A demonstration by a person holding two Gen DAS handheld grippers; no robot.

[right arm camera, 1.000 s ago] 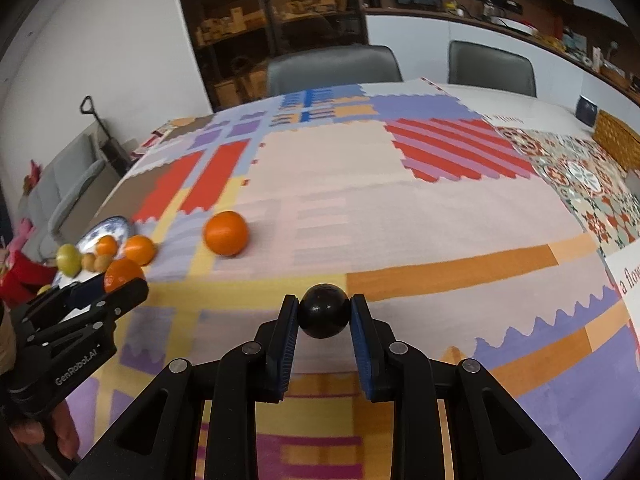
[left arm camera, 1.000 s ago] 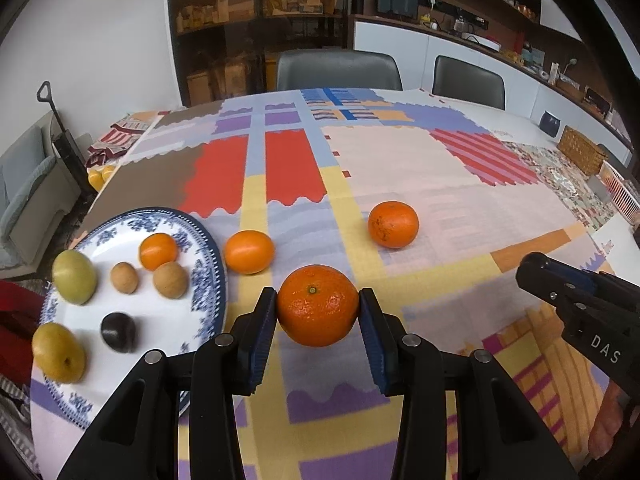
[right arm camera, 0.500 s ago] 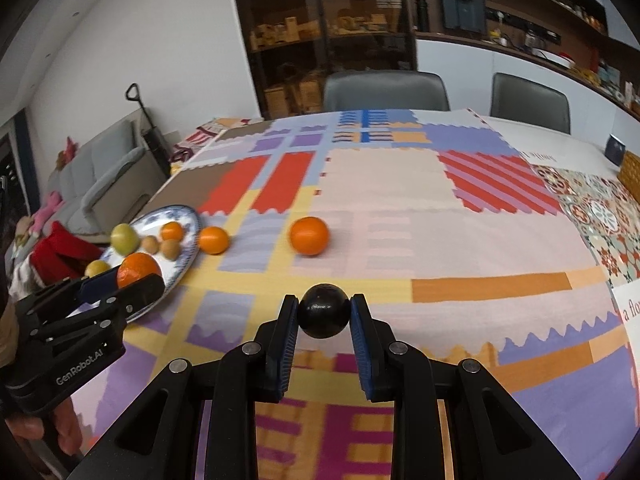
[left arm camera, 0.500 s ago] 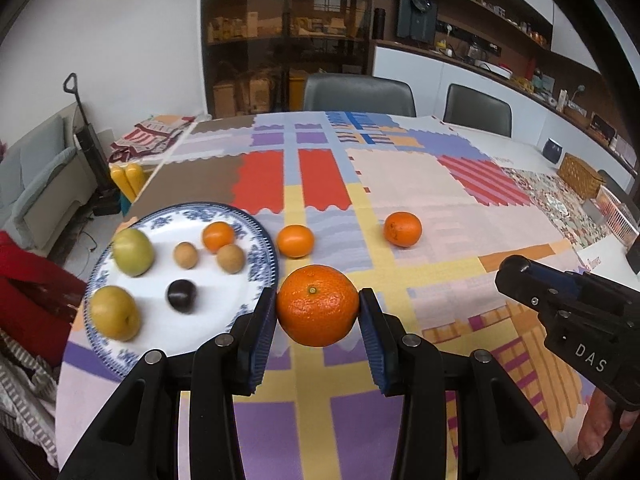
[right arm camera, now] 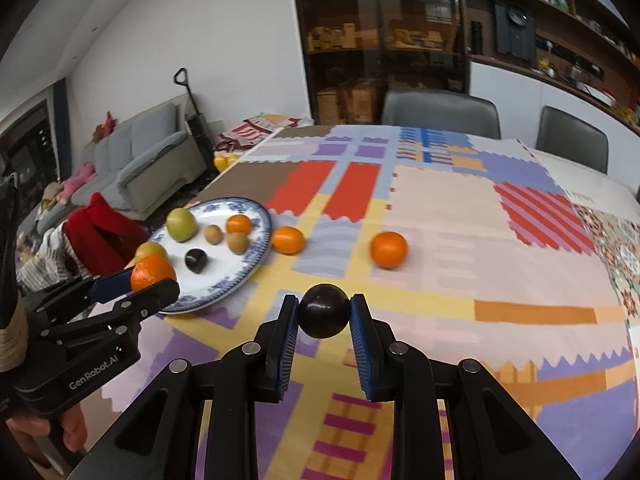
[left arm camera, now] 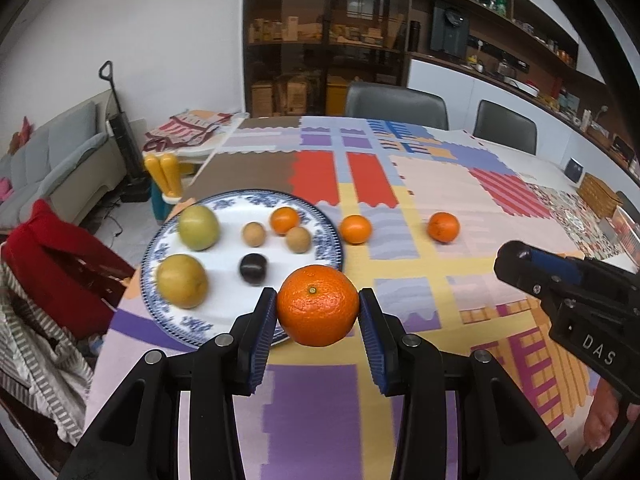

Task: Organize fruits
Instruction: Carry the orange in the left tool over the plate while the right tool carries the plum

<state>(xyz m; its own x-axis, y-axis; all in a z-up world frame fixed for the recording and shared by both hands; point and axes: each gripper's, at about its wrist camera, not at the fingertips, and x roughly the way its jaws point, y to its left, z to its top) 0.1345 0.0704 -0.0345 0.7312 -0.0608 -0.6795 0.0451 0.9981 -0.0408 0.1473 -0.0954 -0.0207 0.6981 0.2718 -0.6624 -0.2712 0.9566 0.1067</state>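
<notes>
The left gripper (left arm camera: 318,312) is clenched on one large orange (left arm camera: 318,310) held in the air over the near rim of the plate (left arm camera: 176,320), and the right gripper (right arm camera: 324,316) grips one dark round fruit (right arm camera: 324,316) above the tablecloth (right arm camera: 460,208). On the plate lie six fruits: two yellow-green ones, one dark plum (left arm camera: 253,269), two small brown ones and one small orange (left arm camera: 285,220). Two more oranges (left arm camera: 355,229) sit on the cloth just beyond the plate, with two chairs (left arm camera: 394,106) behind the table.

Six fruits (left arm camera: 199,227) lie on the plate (left arm camera: 324,236); two oranges (left arm camera: 355,229) sit right of it.
</notes>
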